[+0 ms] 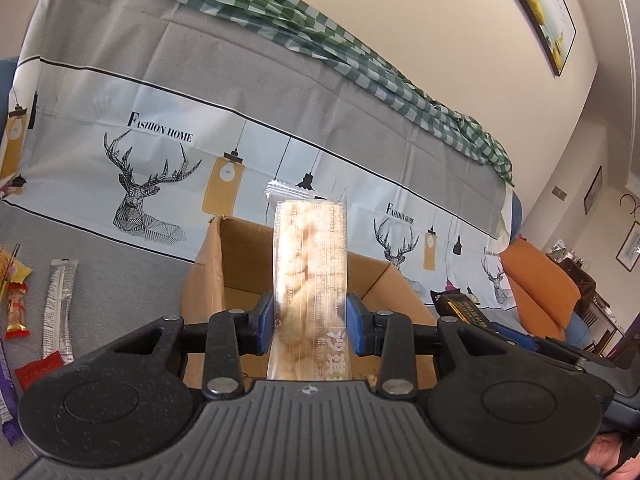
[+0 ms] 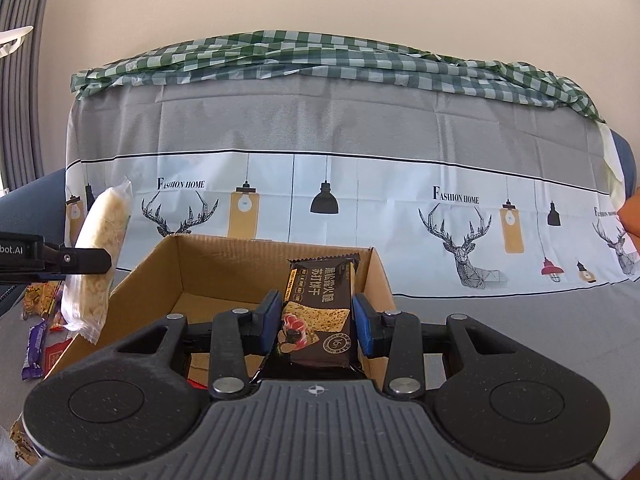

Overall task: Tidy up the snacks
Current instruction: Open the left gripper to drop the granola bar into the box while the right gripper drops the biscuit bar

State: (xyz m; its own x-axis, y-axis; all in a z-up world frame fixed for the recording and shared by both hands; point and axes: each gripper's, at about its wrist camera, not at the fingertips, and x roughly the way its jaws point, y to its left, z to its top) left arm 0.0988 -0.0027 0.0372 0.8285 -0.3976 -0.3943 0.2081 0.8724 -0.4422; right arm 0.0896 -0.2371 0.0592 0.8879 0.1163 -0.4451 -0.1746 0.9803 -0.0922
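My left gripper (image 1: 310,322) is shut on a clear packet of pale puffed snack (image 1: 310,264), held upright over the open cardboard box (image 1: 240,256). The same packet shows in the right wrist view (image 2: 100,256), at the box's left edge, clamped by the left gripper (image 2: 86,262). My right gripper (image 2: 316,326) is shut on a dark brown cracker packet (image 2: 320,312), held over the box (image 2: 224,272). The cracker packet also peeks in at the right of the left wrist view (image 1: 460,306).
Loose snacks lie on the grey cloth left of the box: a silver stick packet (image 1: 58,308), a red packet (image 1: 16,312), a purple wrapper (image 2: 34,346). A sofa back draped with deer-print cloth (image 2: 360,200) stands behind. An orange cushion (image 1: 536,284) sits at right.
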